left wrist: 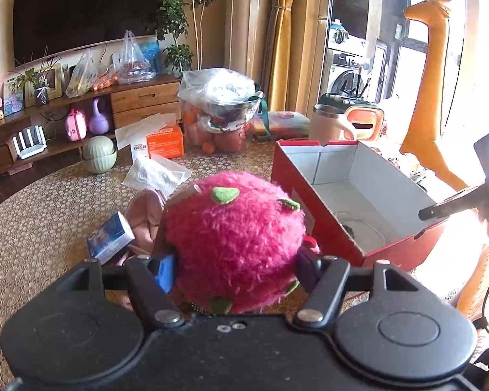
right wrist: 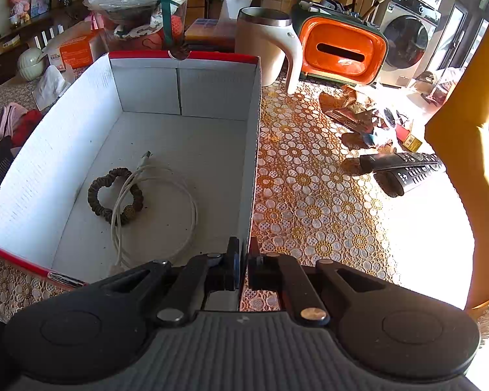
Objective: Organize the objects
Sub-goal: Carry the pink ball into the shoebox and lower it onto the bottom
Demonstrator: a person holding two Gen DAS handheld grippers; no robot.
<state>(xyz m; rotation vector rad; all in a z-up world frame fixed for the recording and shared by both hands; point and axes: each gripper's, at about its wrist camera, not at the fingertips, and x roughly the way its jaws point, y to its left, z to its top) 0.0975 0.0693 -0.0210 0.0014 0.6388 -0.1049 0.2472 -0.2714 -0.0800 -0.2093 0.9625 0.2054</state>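
L fingers grip 1 plush; R fingers pinch 1 box wall.

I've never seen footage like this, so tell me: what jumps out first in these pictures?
A fluffy pink plush toy fills the left camera's middle, clamped in the left gripper. Beside it stands a red box holding a white cable and a scrunchie; the right gripper pinches its near wall.

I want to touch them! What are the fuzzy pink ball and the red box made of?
The pink ball, held in the left claw, looks like plush fabric: shaggy fibres, with small green felt-like leaves. The red box looks like cardboard: thin folded walls, a ribbed matt white inside and a glossier red outside. The right claw pinches its wall.
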